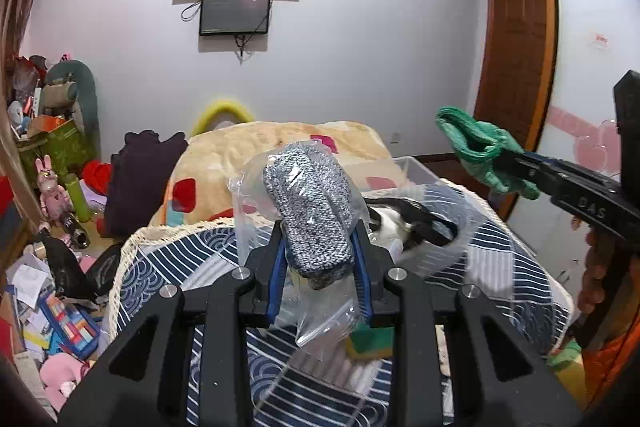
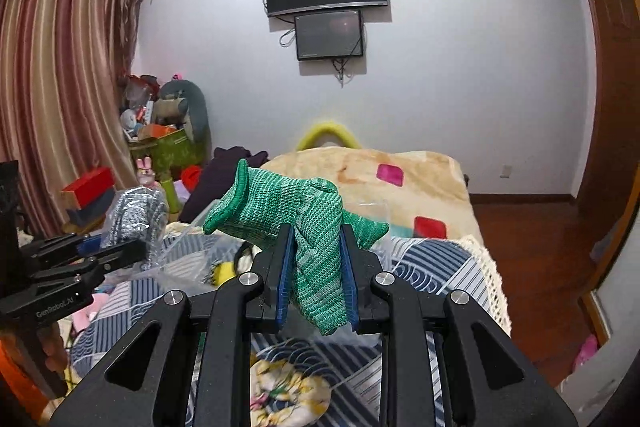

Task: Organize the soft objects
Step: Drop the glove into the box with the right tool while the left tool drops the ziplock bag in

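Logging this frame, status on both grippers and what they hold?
Left gripper shut on bagged grey knit glove. Right gripper shut on green knit glove. Both held up over the striped bedspread; clear plastic bin just beyond, nothing between them.

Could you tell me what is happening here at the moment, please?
A person is sorting soft items over a bed, a handheld gripper in each hand. The left gripper is clamped on a grey knitted piece inside a clear plastic bag. The right gripper holds a green knitted glove in the air beside it.
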Available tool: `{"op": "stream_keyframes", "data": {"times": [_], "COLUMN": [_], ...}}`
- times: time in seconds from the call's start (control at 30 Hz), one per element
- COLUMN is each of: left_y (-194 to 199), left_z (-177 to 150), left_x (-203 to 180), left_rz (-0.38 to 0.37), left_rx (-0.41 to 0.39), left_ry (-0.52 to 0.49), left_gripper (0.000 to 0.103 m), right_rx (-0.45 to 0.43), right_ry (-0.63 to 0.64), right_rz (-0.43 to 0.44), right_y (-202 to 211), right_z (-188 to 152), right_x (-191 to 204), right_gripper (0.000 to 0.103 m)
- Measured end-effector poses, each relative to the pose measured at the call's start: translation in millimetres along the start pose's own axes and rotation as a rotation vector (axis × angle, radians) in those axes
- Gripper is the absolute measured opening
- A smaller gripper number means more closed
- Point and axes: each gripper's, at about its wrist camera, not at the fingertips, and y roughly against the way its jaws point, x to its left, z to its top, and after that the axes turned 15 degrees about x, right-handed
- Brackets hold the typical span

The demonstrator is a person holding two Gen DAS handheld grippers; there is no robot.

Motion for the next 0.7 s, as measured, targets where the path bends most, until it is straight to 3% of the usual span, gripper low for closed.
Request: {"op": "stream_keyframes", "data": {"times": [0.23,0.53,0.7], "left_y": [-34,-74,-84], "left_z": [10,7,4], "left_x": [10,8,8], "left_rz": [0.042,0.091,0.096], "left_rx": [0.048,0.146,0.16], "left_ry": [0.013,-0.02,-0.024], "left_gripper": [0.03,0.03,0.03], "right_rx": [0.022,0.108,0.161], "right_ry": [-0.007,-0.006,-0.002], "right_rz": [-0.029,-0.044,-0.042], "right_y": [-16,-50,-66], "right_z": [4,3,-3], "right_x": [0,1,1], "right_gripper": [0.02,0.02,0.02]}}
